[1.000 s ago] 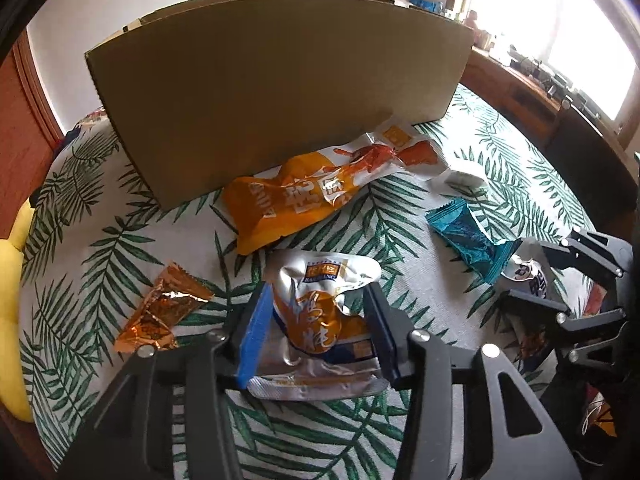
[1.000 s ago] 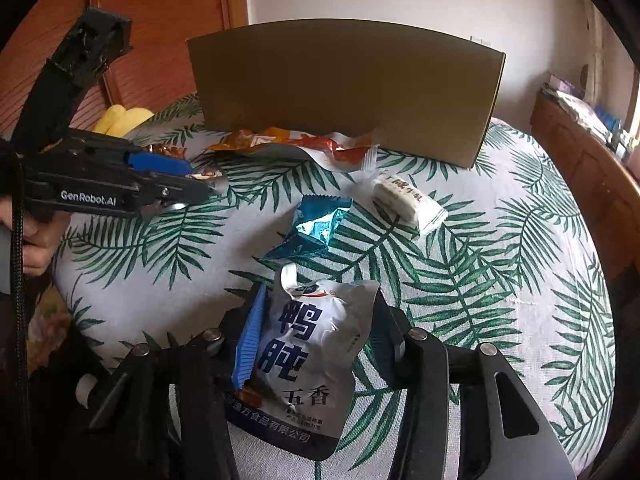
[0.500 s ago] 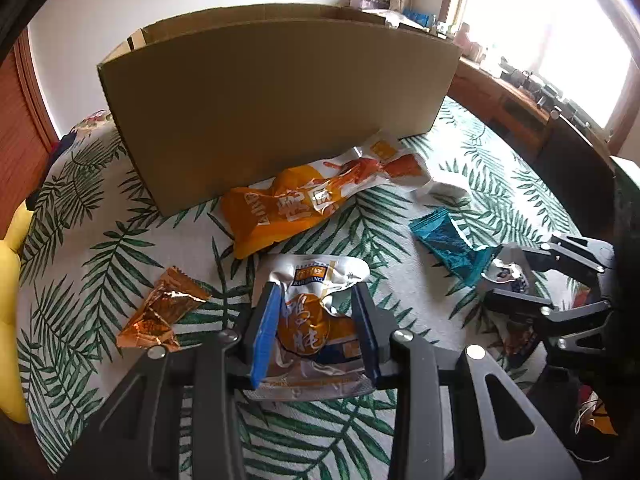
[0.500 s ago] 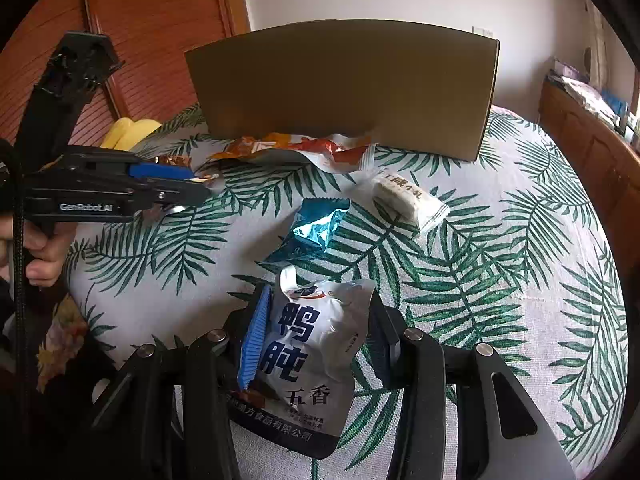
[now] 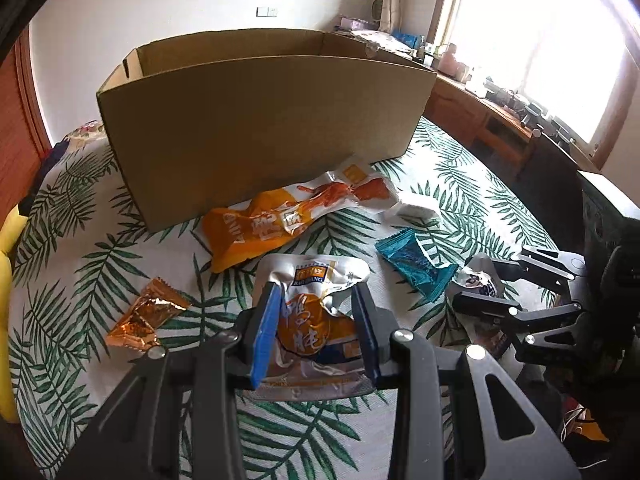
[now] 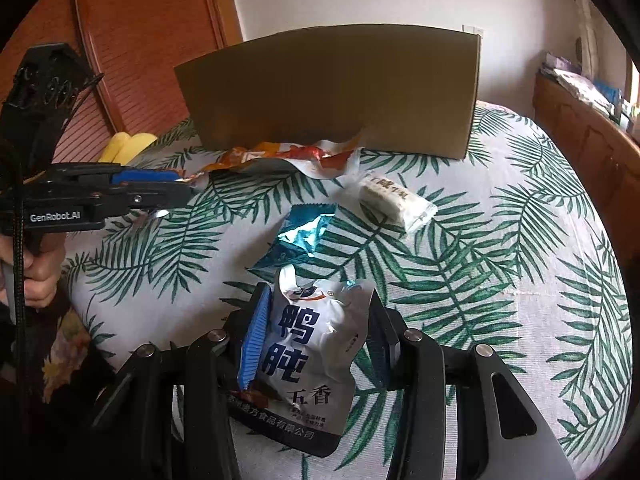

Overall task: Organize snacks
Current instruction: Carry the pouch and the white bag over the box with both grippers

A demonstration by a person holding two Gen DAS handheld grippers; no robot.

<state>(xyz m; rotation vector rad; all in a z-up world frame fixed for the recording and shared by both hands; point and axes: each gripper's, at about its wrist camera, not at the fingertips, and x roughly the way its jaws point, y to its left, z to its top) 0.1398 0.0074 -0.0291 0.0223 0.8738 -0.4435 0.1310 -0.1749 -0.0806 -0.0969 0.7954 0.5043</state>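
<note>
My left gripper [image 5: 316,322] is shut on a crumpled silver-and-orange pouch [image 5: 310,276], held a little above the leaf-print tablecloth. My right gripper [image 6: 318,334] is shut on a white pouch with blue characters [image 6: 320,316] near the table's front edge. In the left wrist view the right gripper [image 5: 480,288] shows at the right; in the right wrist view the left gripper [image 6: 176,190] shows at the left, with a hand on its handle. An open cardboard box [image 5: 260,128] [image 6: 332,88] stands at the back of the table.
A long orange packet [image 5: 288,220] [image 6: 280,154] lies against the box front. A teal packet [image 5: 416,264] [image 6: 306,228] and a white wrapped bar [image 5: 416,210] [image 6: 396,200] lie mid-table. A small orange foil packet [image 5: 146,316] lies left. Wooden furniture stands along the right.
My left gripper's jaws closed onto the silver-and-orange pouch and rose with it; the box's open top now shows. The right gripper kept still with its pouch.
</note>
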